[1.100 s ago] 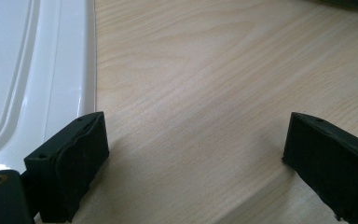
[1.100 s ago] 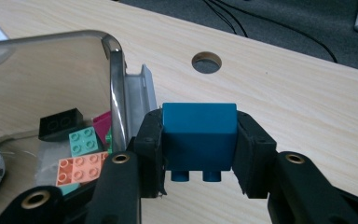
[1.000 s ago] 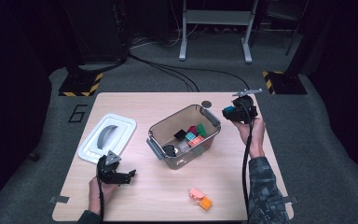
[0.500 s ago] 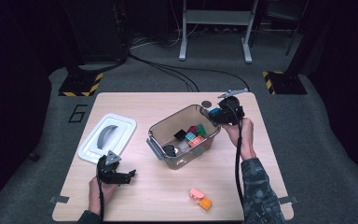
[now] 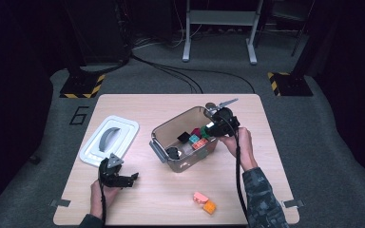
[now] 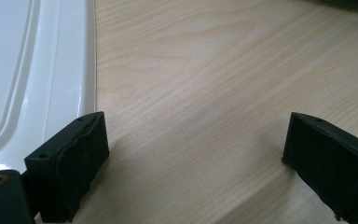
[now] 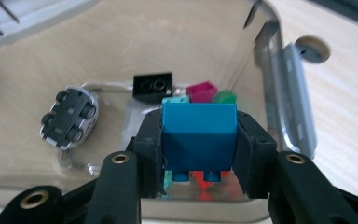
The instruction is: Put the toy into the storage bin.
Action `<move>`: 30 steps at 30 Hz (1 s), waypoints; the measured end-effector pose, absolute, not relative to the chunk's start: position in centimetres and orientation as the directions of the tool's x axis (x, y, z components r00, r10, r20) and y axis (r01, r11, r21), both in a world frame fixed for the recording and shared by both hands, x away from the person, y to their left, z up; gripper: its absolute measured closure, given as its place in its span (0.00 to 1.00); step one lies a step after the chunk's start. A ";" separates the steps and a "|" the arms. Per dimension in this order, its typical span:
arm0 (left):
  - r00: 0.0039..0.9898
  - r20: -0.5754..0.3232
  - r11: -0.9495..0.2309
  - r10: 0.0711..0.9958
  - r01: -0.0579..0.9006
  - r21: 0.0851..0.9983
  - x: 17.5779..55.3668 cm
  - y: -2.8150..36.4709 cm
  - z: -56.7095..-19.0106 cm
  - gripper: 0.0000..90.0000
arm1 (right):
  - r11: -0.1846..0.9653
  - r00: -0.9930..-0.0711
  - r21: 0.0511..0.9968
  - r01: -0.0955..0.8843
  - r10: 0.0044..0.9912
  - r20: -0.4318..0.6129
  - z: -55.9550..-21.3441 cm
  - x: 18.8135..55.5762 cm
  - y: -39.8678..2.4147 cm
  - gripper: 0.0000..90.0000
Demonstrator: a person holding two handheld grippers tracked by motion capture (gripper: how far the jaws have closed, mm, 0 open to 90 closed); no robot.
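R gripper (image 7: 199,140): fingers (image 7: 151,149) clamped on a blue block (image 7: 199,133), one pad on each side, studs pointing down. Block hangs over the open clear bin (image 5: 161,147) at its far-right corner. Inside the bin: toy car (image 7: 70,119) on its roof, black brick (image 7: 153,86), magenta, green and teal blocks.

L gripper (image 6: 196,158): fingers (image 6: 70,158) wide apart, nothing between them, low over bare bench (image 6: 205,70), just beside the white lid (image 6: 28,70).

Vs 1 s ago: R gripper w/ block has come in from past the bin's right corner to over the bin. L gripper same spot.
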State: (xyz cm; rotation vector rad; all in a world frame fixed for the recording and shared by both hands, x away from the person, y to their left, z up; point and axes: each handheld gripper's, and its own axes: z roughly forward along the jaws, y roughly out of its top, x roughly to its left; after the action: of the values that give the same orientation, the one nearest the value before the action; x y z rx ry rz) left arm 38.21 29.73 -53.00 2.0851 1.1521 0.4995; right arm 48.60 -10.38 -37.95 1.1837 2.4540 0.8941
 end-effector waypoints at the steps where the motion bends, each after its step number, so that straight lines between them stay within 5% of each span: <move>1: 0.532 0.002 -0.366 0.847 0.580 0.728 38.2 29.7 -53.0 0.07 | 0.482 -0.630 0.632 0.607 0.777 0.013 -38.0 48.5 -10.4 0.65; 11: 0.531 0.002 -0.365 0.847 0.580 0.728 38.2 29.7 -53.0 0.07 | 0.501 -0.633 0.604 0.619 0.774 0.007 -38.2 48.3 -10.5 0.63; 24: 0.532 0.003 -0.367 0.847 0.581 0.726 38.2 29.8 -53.0 0.07 | 0.478 -0.621 0.653 0.587 0.784 -0.016 -37.4 46.5 -11.2 0.23; 30: 0.532 0.003 -0.367 0.847 0.581 0.726 38.2 29.7 -53.0 0.07 | 0.441 -0.604 0.689 0.575 0.797 -0.006 -37.3 45.1 -12.3 0.16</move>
State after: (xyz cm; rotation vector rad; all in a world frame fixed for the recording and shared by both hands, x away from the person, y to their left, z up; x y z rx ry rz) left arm 38.20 29.75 -52.97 2.0874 1.1530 0.4993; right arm 45.13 -12.31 -37.33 1.1732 2.3673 0.9414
